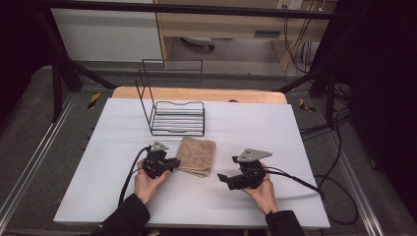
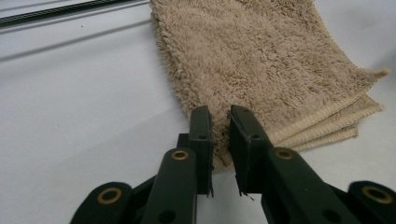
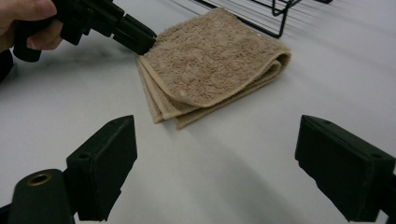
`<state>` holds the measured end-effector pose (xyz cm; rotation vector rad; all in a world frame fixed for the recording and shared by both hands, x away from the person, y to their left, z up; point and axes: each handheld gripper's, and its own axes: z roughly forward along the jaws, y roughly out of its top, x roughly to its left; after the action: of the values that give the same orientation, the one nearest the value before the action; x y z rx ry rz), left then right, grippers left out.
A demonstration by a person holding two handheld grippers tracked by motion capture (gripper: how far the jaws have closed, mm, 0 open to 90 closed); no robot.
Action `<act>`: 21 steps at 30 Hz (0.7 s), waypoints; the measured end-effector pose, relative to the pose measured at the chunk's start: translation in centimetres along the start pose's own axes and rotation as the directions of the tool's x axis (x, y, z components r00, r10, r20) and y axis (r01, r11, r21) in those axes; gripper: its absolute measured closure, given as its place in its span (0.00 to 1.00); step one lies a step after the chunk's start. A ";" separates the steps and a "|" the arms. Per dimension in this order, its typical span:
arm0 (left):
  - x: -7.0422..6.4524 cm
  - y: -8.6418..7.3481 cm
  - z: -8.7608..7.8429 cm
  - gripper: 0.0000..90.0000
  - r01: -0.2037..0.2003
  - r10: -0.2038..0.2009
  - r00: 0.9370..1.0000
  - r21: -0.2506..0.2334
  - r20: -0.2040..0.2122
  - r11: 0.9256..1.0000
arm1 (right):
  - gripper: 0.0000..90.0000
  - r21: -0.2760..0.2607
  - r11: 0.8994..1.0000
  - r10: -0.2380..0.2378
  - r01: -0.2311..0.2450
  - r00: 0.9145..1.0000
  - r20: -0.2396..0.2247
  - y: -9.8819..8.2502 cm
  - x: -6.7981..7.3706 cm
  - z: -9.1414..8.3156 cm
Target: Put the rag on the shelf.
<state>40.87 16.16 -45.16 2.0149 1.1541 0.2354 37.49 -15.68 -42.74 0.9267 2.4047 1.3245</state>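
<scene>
White counter [image 1: 123, 147] under a dark frame, wooden edge at the far side, grey floor all round. Black wire rack [image 1: 173, 114] stands toward the far middle of the counter. Just on the near side of it lies a folded tan towel [image 1: 197, 156], several layers stacked, the hemmed edges showing in my left claw's view.

My left claw [image 2: 220, 122] is at the towel's left edge: jaws nearly together with a narrow gap, tips touching or just over the pile at the near corner. I cannot tell whether any cloth is pinched between them. From the right claw's view its black tip meets the towel's corner.

My right claw [image 3: 217, 154] is spread wide, jaws well apart, nothing between them, low over bare counter. Towel lies ahead of it, near but apart.
</scene>
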 end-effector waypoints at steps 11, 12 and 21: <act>-0.2 0.1 0.1 0.89 -0.018 0.018 1.000 0.007 -0.010 1.000 | 0.35 0.058 0.995 -0.082 0.084 0.996 -0.032 2.3 2.3 4.7; -0.2 0.1 0.1 0.89 -0.020 0.020 1.000 0.008 -0.012 1.000 | 0.35 0.058 0.995 -0.082 0.084 0.996 -0.032 2.3 2.3 4.7; -0.1 0.2 0.2 0.92 -0.010 0.010 1.000 0.013 -0.003 1.000 | 0.55 0.140 0.981 -0.130 0.135 0.990 -0.046 2.1 2.4 7.3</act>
<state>41.08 15.95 -45.08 2.0330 1.1502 0.2364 40.06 -8.42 -44.94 0.7666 2.5673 1.1444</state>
